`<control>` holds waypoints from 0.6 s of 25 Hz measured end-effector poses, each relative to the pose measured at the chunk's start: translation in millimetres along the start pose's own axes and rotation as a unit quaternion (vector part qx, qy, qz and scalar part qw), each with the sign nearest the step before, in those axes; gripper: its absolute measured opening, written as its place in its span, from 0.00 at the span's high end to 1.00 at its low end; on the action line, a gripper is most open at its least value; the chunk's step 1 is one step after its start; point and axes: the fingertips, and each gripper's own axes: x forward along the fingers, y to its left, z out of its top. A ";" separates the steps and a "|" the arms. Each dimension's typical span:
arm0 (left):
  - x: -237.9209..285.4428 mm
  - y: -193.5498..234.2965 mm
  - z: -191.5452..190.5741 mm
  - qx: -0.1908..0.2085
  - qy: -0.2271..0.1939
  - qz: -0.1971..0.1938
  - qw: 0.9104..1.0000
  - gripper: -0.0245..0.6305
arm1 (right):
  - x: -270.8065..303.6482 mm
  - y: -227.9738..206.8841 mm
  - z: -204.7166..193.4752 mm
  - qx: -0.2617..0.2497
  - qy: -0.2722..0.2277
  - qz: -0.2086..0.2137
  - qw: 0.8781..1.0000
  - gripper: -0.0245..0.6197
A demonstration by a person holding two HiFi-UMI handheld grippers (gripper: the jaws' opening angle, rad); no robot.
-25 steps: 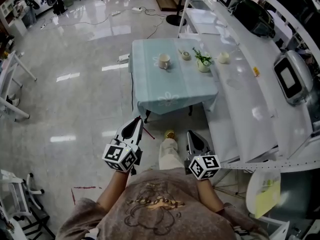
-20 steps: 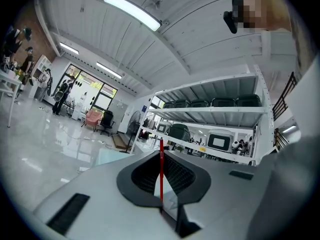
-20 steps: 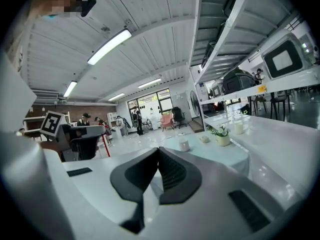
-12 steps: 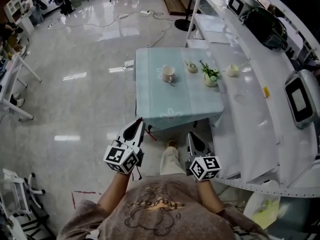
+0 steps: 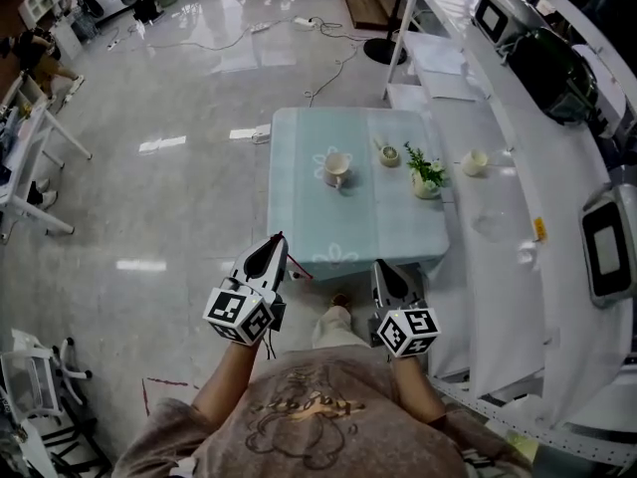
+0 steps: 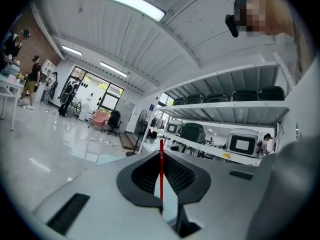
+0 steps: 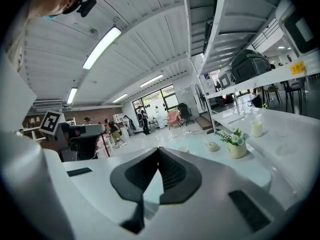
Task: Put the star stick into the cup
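- Head view shows the left gripper [image 5: 278, 241] low in the middle of the frame. Its jaws are pinched on the thin red star stick [image 6: 161, 174] (the star end cannot be seen).
- The right gripper [image 5: 382, 266] sits just to its right, jaws pressed together with nothing between them.
- The cup [image 5: 335, 167] stands on the pale blue table [image 5: 299, 217], higher in the frame than both grippers and well apart from the stick.
- A small potted plant [image 5: 426, 175] stands to the right of the cup.
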 end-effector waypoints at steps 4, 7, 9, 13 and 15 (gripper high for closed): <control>35.2 9.3 4.5 -0.001 -0.001 0.014 1.000 0.91 | 28.1 -24.2 19.1 -0.001 0.004 0.011 1.000 0.96; 60.5 12.5 12.0 -0.002 -0.005 0.024 1.000 0.91 | 48.9 -41.9 34.9 -0.006 0.008 0.021 1.000 0.96; 75.4 14.9 16.1 -0.003 -0.009 0.031 0.999 0.91 | 62.3 -52.4 43.9 -0.009 0.010 0.028 1.000 0.96; 102.7 19.8 23.0 0.000 -0.019 0.046 0.999 0.91 | 87.6 -71.6 56.5 -0.011 0.012 0.044 0.999 0.96; 113.9 22.4 24.2 0.001 -0.024 0.055 0.998 0.91 | 97.1 -79.9 60.4 -0.015 0.016 0.053 0.998 0.96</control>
